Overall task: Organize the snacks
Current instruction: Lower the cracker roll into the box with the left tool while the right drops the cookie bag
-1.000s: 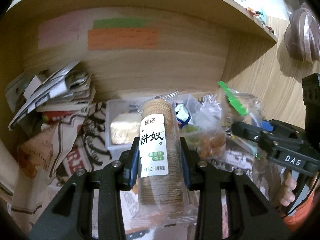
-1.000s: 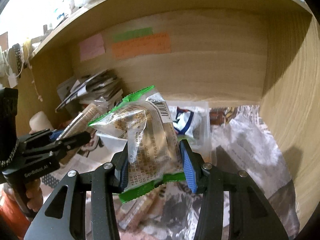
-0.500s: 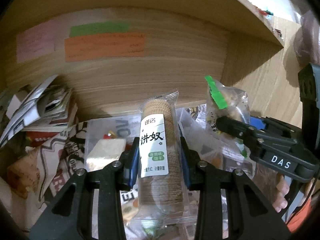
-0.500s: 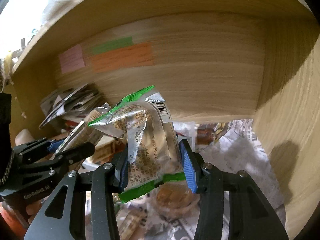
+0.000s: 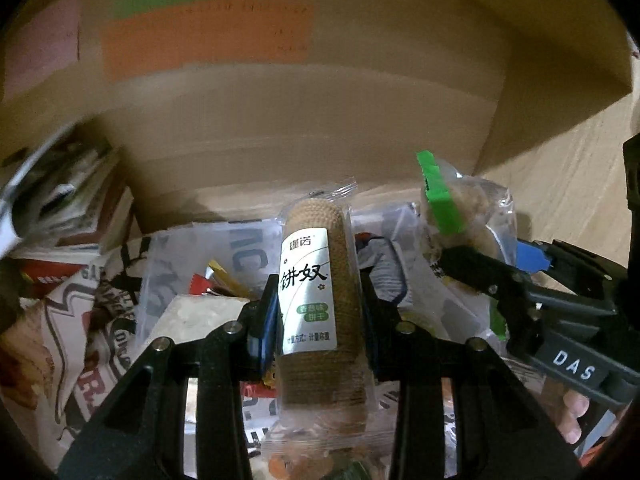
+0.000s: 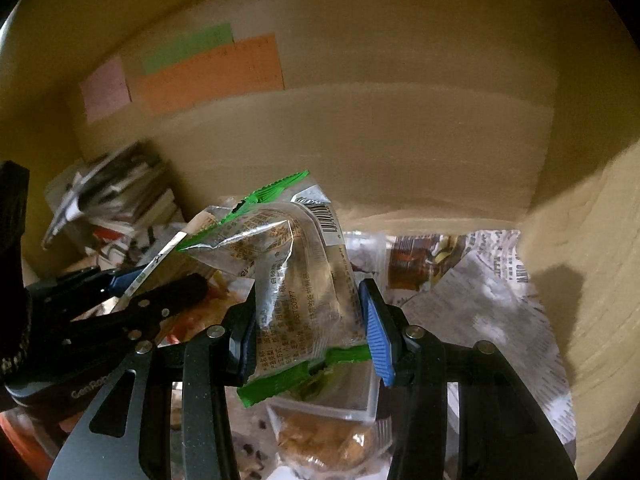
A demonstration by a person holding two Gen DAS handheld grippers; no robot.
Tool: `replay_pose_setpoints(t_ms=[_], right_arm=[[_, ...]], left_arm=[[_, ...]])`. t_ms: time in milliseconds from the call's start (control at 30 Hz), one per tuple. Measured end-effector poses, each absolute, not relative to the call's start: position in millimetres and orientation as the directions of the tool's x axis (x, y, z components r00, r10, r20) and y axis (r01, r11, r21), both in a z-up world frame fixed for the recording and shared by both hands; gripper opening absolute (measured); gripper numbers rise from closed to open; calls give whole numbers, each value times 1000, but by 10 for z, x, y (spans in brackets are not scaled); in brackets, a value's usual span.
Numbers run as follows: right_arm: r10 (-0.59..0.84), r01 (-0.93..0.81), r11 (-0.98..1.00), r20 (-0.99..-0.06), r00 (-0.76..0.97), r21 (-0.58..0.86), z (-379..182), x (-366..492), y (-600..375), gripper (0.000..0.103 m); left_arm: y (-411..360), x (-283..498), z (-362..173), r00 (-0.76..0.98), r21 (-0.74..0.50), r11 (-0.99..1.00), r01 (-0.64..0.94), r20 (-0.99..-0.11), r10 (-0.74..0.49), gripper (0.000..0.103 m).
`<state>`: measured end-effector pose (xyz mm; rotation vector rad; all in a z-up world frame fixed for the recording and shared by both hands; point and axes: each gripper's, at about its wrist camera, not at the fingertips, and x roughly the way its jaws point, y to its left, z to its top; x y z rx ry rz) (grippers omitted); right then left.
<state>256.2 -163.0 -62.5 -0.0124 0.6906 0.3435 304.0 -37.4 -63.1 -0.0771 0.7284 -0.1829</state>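
My left gripper (image 5: 318, 312) is shut on a clear-wrapped roll of brown biscuits (image 5: 316, 300) with a white label, held upright inside a wooden shelf bay. My right gripper (image 6: 308, 320) is shut on a clear snack bag with green edges (image 6: 296, 280). In the left wrist view the right gripper (image 5: 500, 276) and its bag (image 5: 460, 216) sit just to the right. In the right wrist view the left gripper (image 6: 132, 292) is at the left. Both hover over a clear plastic bin (image 5: 168, 256) holding loose snacks.
The shelf's back wall carries pink, green and orange sticky notes (image 5: 208, 36). A stack of papers and packets (image 5: 60, 200) leans at the left. Newspaper (image 6: 480, 300) lines the shelf floor on the right beside the wooden side wall (image 6: 592, 280).
Both grippers have moved forward, deeper into the shelf bay, with their snacks still held. The back wall and the bin are closer and the scene is darker.
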Motion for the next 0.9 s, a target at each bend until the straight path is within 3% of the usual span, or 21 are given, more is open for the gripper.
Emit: replay_pose_setpoints(t_ms=[367, 533, 767, 867, 900], right_arm=[[288, -331, 941, -675, 680, 69, -813, 2718, -1592, 42], [281, -343, 938, -676, 681, 45, -827, 2702, -1528, 45], [301, -365, 929, -688, 660, 56, -800, 2635, -1497, 45], [307, -369, 928, -675, 671, 54, -755, 2539, -1503, 51], [311, -370, 927, -665, 679, 55, -726, 2500, -1514, 57]], left_arm=[[-431, 3261, -828, 691, -121, 984, 128, -701, -176, 36], [-455, 3226, -776, 720, -91, 989, 113, -679, -145, 37], [-387, 3086, -669, 730, -103, 988, 114, -666, -154, 47], [-327, 3011, -617, 741, -114, 987, 113, -652, -160, 50], [-307, 2987, -601, 746, -117, 987, 113, -646, -162, 52]])
